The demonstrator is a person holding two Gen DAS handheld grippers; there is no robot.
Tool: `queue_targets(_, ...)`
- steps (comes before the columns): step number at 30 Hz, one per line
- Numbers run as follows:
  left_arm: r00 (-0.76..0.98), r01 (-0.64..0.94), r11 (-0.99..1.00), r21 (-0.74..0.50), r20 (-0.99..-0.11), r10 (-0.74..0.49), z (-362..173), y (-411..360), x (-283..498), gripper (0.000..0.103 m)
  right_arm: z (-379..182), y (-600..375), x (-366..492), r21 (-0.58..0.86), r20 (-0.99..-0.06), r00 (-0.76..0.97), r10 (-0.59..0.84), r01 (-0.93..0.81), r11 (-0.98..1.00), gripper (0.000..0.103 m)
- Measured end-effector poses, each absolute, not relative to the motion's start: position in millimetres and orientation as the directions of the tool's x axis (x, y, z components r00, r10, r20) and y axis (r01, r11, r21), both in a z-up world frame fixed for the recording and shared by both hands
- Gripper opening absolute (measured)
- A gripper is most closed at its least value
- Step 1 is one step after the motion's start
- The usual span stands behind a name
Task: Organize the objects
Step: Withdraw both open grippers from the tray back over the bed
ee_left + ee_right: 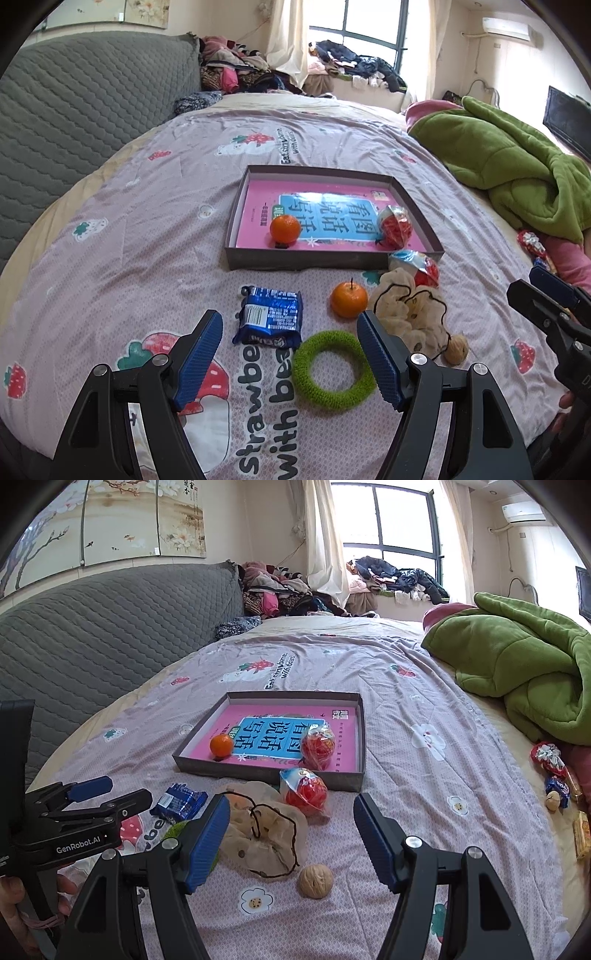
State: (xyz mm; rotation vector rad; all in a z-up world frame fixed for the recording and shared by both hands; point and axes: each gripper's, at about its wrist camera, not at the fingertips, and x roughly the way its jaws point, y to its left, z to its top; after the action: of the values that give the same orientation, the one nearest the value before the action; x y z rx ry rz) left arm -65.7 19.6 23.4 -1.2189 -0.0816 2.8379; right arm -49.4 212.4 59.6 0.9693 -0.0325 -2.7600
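Note:
A shallow grey box (295, 264) (258, 773) on the bed holds a pink book, an orange (284, 229) (221, 745) and a red bagged ball (396, 226) (317, 747). In front of it lie a blue snack packet (269, 317) (179, 801), a second orange (349, 299), a green knitted ring (334, 369), a beige drawstring pouch (410, 314) (264, 830), a walnut (456, 349) (316, 880) and another red bagged ball (417, 266) (304, 792). My left gripper (290, 354) is open above the packet and ring. My right gripper (290, 840) is open over the pouch and walnut.
A green blanket (509, 166) (524, 672) lies heaped on the right. Small wrapped snacks (554, 771) sit by the bed's right edge. A grey quilted headboard (81, 107) stands at left, and piled clothes (236, 70) at the far end.

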Motion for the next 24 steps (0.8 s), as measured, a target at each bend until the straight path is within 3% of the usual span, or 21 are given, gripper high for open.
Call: queue_targets(24,-0.638,-0.051,-0.997,-0.066,-0.765,0.083,2,23,-58,0.076,30,222,-42,0.108,-0.668,-0.714,-0.211,0.188,-0.976,0.069)
